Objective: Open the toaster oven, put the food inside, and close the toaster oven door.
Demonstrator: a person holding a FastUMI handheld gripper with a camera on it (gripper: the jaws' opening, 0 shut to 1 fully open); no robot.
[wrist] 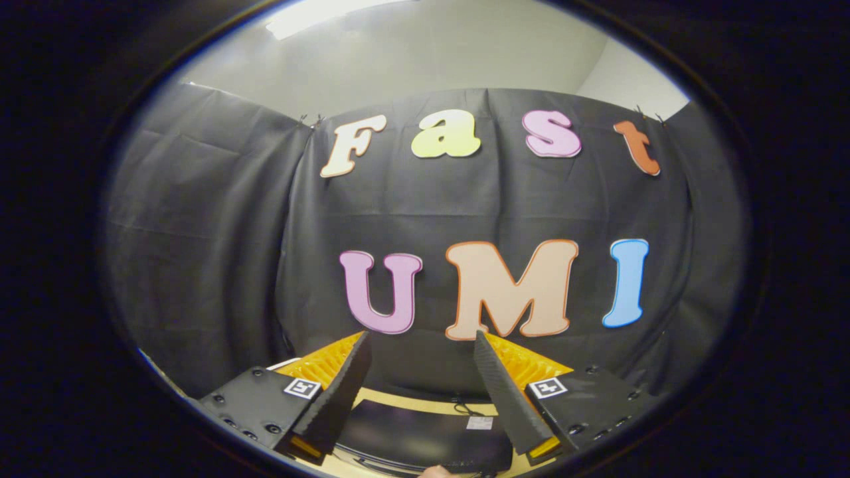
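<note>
Toaster oven [425, 435]: dark flat top of a box-like appliance, low down between and just beyond the fingers; judged to be the toaster oven seen from above, door and handle not visible.
Direction from fingers: below and slightly ahead; the gripper looks out level at the booth wall [199, 232], so the oven sits under the line of sight.
Long axis: the dark top runs crosswise to the fingers, side to side.
Support: pale wood-toned table [425, 400] edge showing just behind the oven top.
Small mark: a pale label [479, 423] on the oven top, near the right finger; not legible.
Gripper [420, 342]: fingers spread wide apart, nothing between them, nothing touched.
Food: cannot place it from here.
Near edge: a small pale rounded shape [437, 471] at the very bottom; too little shows to tell what it is.
Coming move, as judged: tip the gripper down and forward to find the door handle on the front face.
Risk: front face hidden, so handle position is a guess.
</note>
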